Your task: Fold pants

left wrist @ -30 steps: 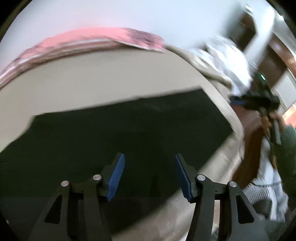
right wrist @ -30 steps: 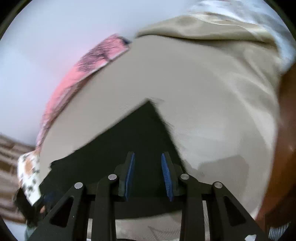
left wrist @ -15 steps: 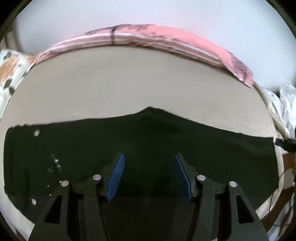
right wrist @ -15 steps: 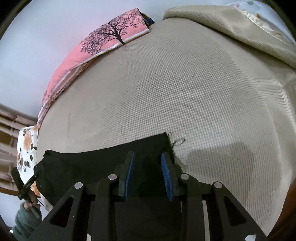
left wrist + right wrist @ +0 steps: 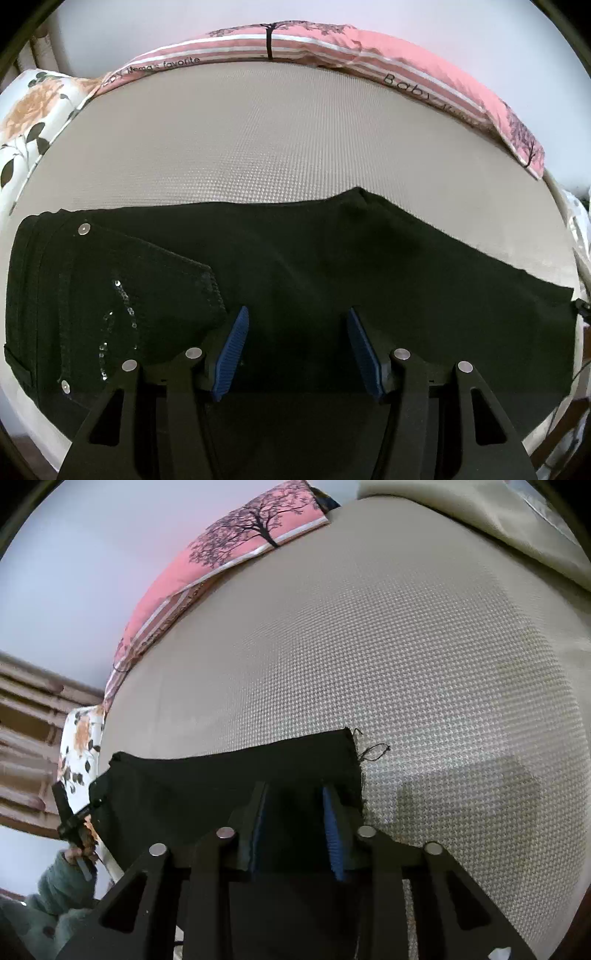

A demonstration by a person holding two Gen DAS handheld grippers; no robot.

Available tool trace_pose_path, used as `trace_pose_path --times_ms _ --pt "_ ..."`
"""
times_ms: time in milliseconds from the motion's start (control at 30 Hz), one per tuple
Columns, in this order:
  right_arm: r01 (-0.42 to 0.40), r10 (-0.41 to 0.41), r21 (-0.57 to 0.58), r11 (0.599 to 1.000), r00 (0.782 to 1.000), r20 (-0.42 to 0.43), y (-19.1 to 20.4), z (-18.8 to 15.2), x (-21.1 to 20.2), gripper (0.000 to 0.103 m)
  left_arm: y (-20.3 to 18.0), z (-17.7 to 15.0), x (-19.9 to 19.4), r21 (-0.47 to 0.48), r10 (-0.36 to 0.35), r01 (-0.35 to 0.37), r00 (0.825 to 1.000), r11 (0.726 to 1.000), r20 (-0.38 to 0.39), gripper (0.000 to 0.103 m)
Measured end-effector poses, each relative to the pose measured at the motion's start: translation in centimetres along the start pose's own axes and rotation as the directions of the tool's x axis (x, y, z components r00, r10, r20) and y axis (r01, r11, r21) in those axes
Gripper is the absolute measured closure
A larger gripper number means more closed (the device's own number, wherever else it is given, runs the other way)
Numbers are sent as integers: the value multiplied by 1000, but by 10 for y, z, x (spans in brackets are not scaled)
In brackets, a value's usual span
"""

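Black pants (image 5: 332,258) lie flat across the near side of a beige bed (image 5: 277,140). The waistband, a sequinned pocket and rivets are at the left in the left wrist view. My left gripper (image 5: 295,339) is open and empty, hovering over the middle of the pants. In the right wrist view the frayed leg hem (image 5: 347,760) lies just ahead of my right gripper (image 5: 295,823). The right gripper is open over the hem end, with nothing between its pads. The left gripper (image 5: 74,819) shows at the far left of that view.
A pink tree-print pillow (image 5: 332,40) lies along the far edge of the bed by the wall. A floral pillow (image 5: 33,110) is at the left end. A folded beige cover (image 5: 498,513) sits at the right end. A wooden headboard (image 5: 26,716) stands behind the floral pillow.
Both cameras swung and settled over the pants. The left view turned from the leg end to the waistband and middle. The right view dropped closer to the hem. Both grippers stayed open.
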State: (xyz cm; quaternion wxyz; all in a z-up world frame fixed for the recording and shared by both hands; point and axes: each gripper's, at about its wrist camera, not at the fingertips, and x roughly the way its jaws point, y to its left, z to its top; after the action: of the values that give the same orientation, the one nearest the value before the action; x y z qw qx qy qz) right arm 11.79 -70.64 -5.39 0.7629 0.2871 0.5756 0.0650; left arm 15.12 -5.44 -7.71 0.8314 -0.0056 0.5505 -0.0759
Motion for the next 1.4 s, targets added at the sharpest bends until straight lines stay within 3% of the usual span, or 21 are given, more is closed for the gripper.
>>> trace_pose_path --times_ms 233,433,600,733,833,867,900,933,967,1033,1100,1300,1400 --pt "60 -57 -26 998 994 92 17 -4 -10 92 -3 2 2 6 8 -8 1000 1000 -7 46" --pt "143 -140 9 990 952 271 51 -4 -49 96 -5 5 0 3 5 -5 1000 1000 1 46" --pt "206 -214 58 977 928 305 61 -2 -52 97 -6 10 -3 -2 1 0 1000 1000 21 46" --pt "208 -238 125 970 916 322 48 -8 -56 101 -6 10 -9 8 0 0 999 1000 50 46" --pt "250 -297 188 950 908 295 22 -7 -46 103 -3 11 -9 13 -3 2 997 1000 73 46" --pt "202 -251 192 960 927 278 13 -6 -41 103 -1 12 -6 6 -1 0 998 1000 69 46" --pt "201 -251 200 959 931 266 9 -6 -37 103 -1 13 -3 2 -1 1 998 1000 63 46" --pt "246 -299 215 945 917 263 9 -7 -37 103 0 13 -1 -3 -1 1 998 1000 59 46" --pt "248 -301 217 944 917 262 10 -7 -38 98 1 12 0 -5 0 1 998 1000 62 46" --pt "225 -284 236 945 925 254 8 -11 -44 97 1 11 -1 2 -2 2 997 1000 72 46" --pt "241 -302 242 940 918 259 8 -18 -55 95 0 10 -2 11 -6 5 997 1000 75 46" --pt "237 -294 291 927 941 170 10 -79 -74 71 -8 0 -19 64 -28 21 993 998 116 46" --pt "236 -280 299 925 953 112 14 -108 -66 71 -13 -7 -21 114 -33 19 993 993 115 46"
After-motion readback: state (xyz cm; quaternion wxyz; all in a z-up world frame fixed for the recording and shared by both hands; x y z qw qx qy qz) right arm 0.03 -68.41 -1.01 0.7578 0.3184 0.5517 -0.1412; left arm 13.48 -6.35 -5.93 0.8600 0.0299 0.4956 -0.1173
